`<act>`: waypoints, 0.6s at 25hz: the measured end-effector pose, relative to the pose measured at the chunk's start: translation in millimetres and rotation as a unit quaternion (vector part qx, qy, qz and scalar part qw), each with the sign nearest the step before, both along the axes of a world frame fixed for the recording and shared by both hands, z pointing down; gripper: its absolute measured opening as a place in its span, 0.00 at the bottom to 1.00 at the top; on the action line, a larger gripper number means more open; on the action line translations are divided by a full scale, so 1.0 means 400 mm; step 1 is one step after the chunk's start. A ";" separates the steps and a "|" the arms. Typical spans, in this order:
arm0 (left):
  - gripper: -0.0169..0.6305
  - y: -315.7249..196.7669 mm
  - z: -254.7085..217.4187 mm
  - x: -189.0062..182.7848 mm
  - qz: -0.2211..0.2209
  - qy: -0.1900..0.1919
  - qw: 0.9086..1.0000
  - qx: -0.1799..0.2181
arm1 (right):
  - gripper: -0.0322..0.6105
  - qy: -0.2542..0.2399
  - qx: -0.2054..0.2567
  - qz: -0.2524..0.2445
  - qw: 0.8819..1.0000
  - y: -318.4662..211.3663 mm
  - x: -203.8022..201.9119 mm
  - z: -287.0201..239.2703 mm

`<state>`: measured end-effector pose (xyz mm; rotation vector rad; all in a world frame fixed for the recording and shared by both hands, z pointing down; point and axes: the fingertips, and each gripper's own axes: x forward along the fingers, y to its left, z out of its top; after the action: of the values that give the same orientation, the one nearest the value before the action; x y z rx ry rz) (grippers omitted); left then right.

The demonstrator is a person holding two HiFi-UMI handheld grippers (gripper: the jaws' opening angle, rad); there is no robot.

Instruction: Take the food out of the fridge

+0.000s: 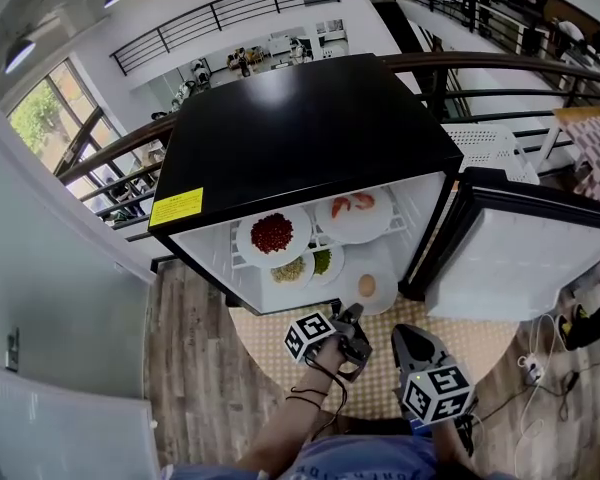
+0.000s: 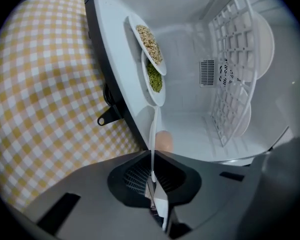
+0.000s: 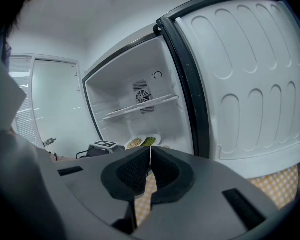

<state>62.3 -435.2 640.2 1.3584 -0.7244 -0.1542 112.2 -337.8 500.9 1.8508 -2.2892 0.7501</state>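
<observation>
The left tool [image 2: 153, 178] grips the near rim of the plate [image 1: 381, 268] carrying a pale round food [image 1: 367, 286] on the fridge [image 1: 310, 138] floor, straight ahead of it, while the right tool [image 3: 150, 157], jaws together and empty, hangs farther back.

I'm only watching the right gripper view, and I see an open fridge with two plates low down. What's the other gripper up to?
Observer: The left gripper is shut on the rim of a white plate carrying a pale round item, maybe an egg.
Operator: Any food higher up?
Observer: Yes. The head view shows a plate of red food and a plate of pink food above it.
</observation>
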 end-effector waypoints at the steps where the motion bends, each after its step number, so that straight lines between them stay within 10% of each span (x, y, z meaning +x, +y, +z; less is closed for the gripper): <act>1: 0.06 0.007 -0.003 -0.006 0.008 -0.008 1.000 0.008 | 0.08 0.001 0.001 0.000 1.000 0.004 0.001 -0.002; 15: 0.06 0.131 -0.070 -0.076 0.012 0.020 0.999 0.024 | 0.08 0.005 0.008 -0.002 1.000 0.059 -0.026 -0.012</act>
<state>31.8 -383.0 612.2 1.4063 -0.6733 -0.1801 101.7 -314.3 496.2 1.8519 -2.2985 0.7222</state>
